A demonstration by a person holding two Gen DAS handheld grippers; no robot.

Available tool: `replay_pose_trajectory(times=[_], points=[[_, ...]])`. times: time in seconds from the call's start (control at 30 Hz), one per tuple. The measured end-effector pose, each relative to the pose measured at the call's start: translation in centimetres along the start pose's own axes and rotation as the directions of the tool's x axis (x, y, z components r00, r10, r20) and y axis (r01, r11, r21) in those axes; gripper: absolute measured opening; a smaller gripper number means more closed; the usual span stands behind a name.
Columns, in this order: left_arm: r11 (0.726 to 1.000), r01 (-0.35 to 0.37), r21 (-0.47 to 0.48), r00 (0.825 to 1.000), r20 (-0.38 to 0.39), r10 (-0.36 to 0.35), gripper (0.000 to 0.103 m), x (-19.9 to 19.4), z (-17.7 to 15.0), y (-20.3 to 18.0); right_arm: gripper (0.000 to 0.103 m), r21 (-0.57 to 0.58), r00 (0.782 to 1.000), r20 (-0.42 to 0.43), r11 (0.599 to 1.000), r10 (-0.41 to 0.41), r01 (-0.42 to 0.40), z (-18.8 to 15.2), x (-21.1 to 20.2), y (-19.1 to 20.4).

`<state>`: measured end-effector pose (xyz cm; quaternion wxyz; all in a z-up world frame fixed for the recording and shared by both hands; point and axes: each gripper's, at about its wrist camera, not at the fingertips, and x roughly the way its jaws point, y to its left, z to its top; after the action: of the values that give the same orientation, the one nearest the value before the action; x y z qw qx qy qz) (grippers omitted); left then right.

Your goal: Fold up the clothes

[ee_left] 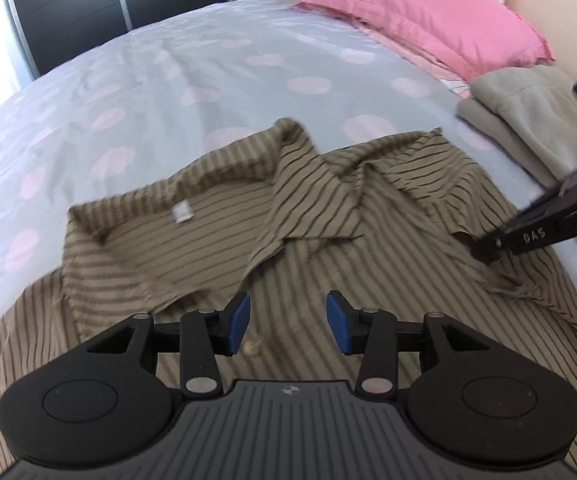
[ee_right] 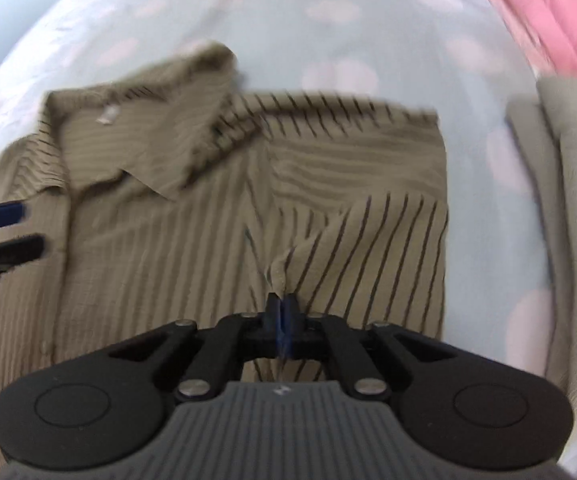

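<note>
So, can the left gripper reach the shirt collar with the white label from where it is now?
Probably yes. The left gripper is open and empty above the striped shirt, and nothing lies between it and the collar ahead. The right gripper works off to the side.

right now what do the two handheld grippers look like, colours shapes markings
Both look the same build. The left gripper has a grey ribbed body with a small round emblem, two black rounded lobes at the sides, black linkage arms with silver pivot pins, and blue pads on its fingers. The right gripper matches; seen from the left wrist view it carries white lettering reading DAS on its black side.
</note>
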<state>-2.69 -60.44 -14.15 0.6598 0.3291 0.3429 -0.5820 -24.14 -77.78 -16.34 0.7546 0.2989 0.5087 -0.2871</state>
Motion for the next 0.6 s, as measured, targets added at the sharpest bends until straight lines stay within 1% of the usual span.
replay_pose_trajectory(times=[0.03, 0.07, 0.1, 0.17, 0.23, 0.3, 0.37, 0.43, 0.5, 0.6], points=[[1.0, -0.003, -0.003, 1.0, 0.0, 0.003, 0.04, -0.3, -0.3, 0.4, 0.014, 0.008, 1.0, -0.008, 1.0, -0.004, 0.004, -0.1, 0.2, -0.2], [1.0, -0.008, 0.0, 1.0, 0.001, 0.008, 0.04, -0.7, -0.6, 0.9, 0.019, 0.014, 1.0, 0.009, 1.0, -0.01, 0.01, -0.3, -0.2, -0.3], [1.0, -0.014, 0.003, 1.0, 0.003, 0.014, 0.04, -1.1, -1.0, 1.3, 0.027, 0.028, 0.999, 0.033, 1.0, -0.001, 0.0, -0.5, -0.9, -0.6], [0.999, -0.035, 0.009, 0.999, -0.003, 0.035, 0.04, -2.3, -1.8, 2.7, 0.031, 0.063, 0.997, 0.067, 0.997, 0.027, -0.031, -1.0, -2.4, -1.3], [0.998, -0.055, 0.016, 0.998, -0.01, 0.056, 0.04, -3.5, -2.7, 4.1, 0.034, 0.089, 0.996, 0.082, 0.995, 0.028, -0.036, -1.9, -3.6, -1.6], [0.997, -0.078, 0.012, 0.997, -0.018, 0.078, 0.041, -4.9, -3.7, 5.8, 0.047, 0.074, 0.996, 0.084, 0.997, 0.017, -0.023, -3.0, -4.6, -1.5], [0.994, -0.107, -0.011, 0.994, -0.03, 0.107, 0.043, -6.4, -4.7, 8.0, 0.052, 0.047, 0.997, 0.076, 0.999, -0.018, 0.015, -4.2, -5.1, -1.1], [0.989, -0.144, -0.045, 0.989, -0.04, 0.142, 0.046, -8.1, -5.8, 10.7, 0.052, 0.02, 0.996, 0.067, 0.998, -0.06, 0.059, -5.5, -5.5, -0.6], [0.98, -0.184, -0.078, 0.982, -0.053, 0.18, 0.047, -9.6, -7.0, 13.6, 0.052, 0.003, 0.996, 0.055, 0.997, -0.072, 0.071, -6.6, -5.6, -0.2], [0.952, -0.274, -0.135, 0.961, -0.071, 0.266, 0.047, -11.8, -8.8, 18.8, 0.052, -0.023, 0.996, 0.046, 0.997, -0.078, 0.079, -7.8, -5.5, 1.2]])
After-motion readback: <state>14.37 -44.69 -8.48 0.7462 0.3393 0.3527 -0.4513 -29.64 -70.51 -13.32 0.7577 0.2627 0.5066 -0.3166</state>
